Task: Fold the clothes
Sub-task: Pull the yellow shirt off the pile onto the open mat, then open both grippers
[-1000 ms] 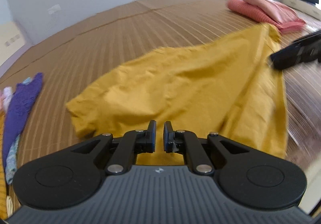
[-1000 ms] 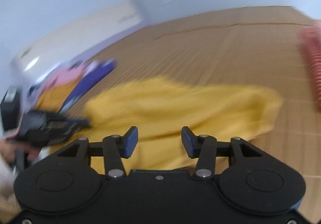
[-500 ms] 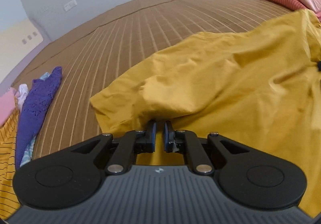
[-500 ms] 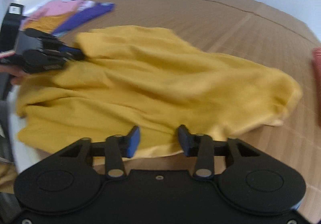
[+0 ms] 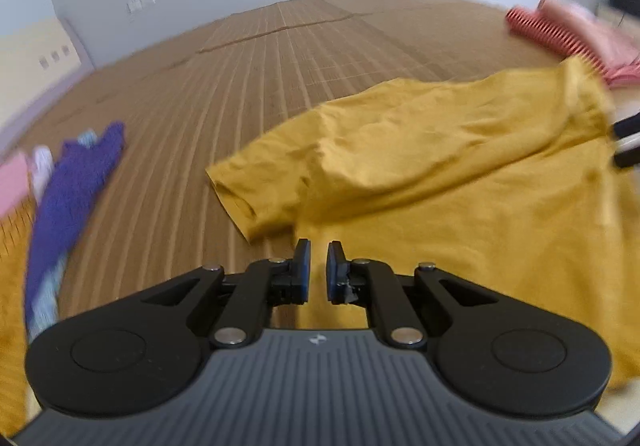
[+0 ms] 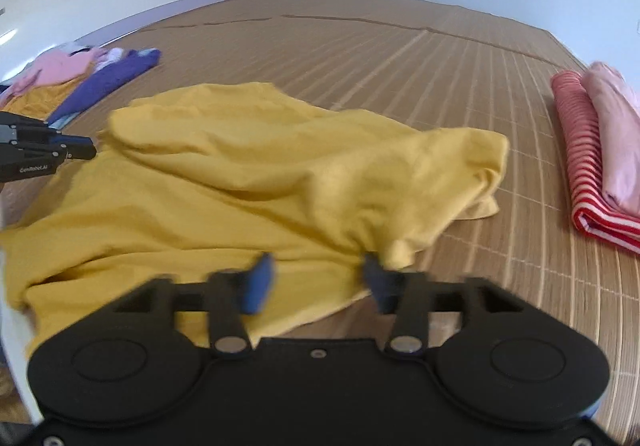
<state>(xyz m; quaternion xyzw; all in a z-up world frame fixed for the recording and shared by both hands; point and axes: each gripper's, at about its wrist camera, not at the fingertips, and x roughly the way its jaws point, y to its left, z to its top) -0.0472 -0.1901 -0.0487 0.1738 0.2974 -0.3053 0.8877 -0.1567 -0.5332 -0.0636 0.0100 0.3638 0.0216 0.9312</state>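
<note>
Judging by how it's slumped, the yellow shirt (image 6: 256, 182) is going to handle like any thin tee: light, floppy, zero stiffness, so it'll sag and drag wherever it isn't supported. It's spread across the brown slatted mat (image 6: 400, 58), part of it doubled over itself in a loose wrinkled heap, nothing like a neat fold yet.

Going left to right: an unsorted pile is parked at the far left of the mat, with a purple garment (image 5: 72, 182) and something pink next to it (too blurry to say more). Just right of that, the left gripper (image 5: 318, 270) is seen over the mat at the shirt's left side, right by the short sleeve (image 5: 240, 198). Its jaws are nearly together but just starting to part, and nothing is caught between them. Across the shirt, the right gripper (image 6: 316, 278) is hovering over the near hem, jaws opening and already spread wide, with cloth lying under and between the pads but not pinched. Far right, 2 folded items are stacked: a red striped one (image 6: 588, 166) and a pale pink one.

For grabbing, a hem corner or a shoulder seam would probably be best, 1 per gripper. Doubled seams give the pads more to bite on. A pinch mid-panel would likely just bunch the fabric up.
</note>
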